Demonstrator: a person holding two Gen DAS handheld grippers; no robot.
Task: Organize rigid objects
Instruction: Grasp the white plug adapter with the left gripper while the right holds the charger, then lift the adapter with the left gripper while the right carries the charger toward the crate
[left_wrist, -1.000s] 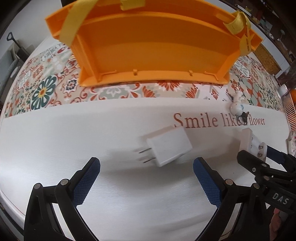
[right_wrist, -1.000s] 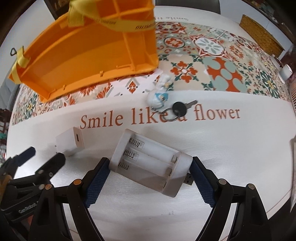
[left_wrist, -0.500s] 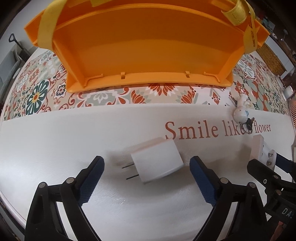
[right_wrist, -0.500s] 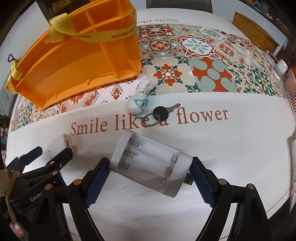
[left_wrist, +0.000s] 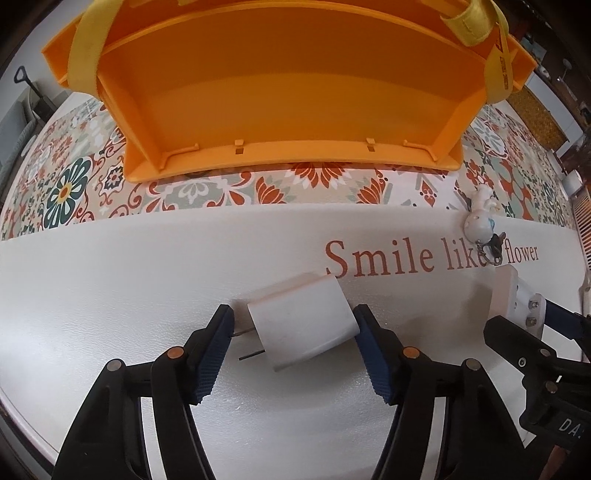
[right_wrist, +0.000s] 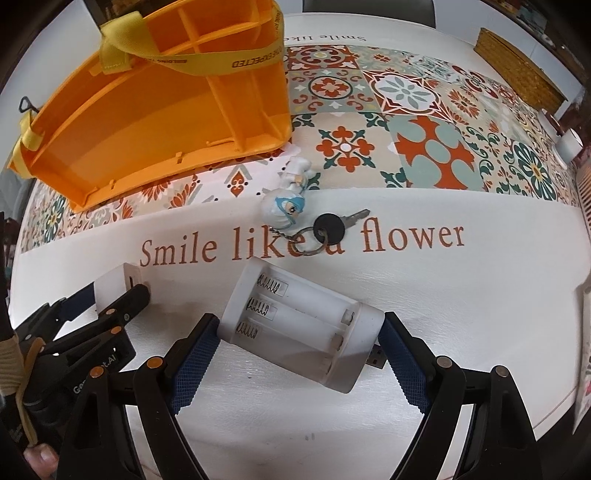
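Home dining table (right_wrist: 480, 295), patterned tablecloth (right_wrist: 424, 147)

Patterned tablecloth (right_wrist: 436, 147) with "Smile like a flower" lettering (right_wrist: 177, 251) — woven mat (right_wrist: 517, 70) beyond

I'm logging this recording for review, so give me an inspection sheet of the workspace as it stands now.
Surface: white tablecloth with patterned tile print and "Smile like a flower" lettering.
Job's things: white plug adapter lying flat, prongs toward the left finger; white battery charger, slots empty, lying skewed; orange divided organizer with yellow strap, nothing seen inside.
Clutter: figurine keychain with a black-headed key, near the lettering.
Grippers: left gripper brackets the adapter, right finger touching, left finger at the prongs; right gripper straddles the charger, pads at its ends.
Cables: nothing seen.
Surroundings: woven basket at the far edge.
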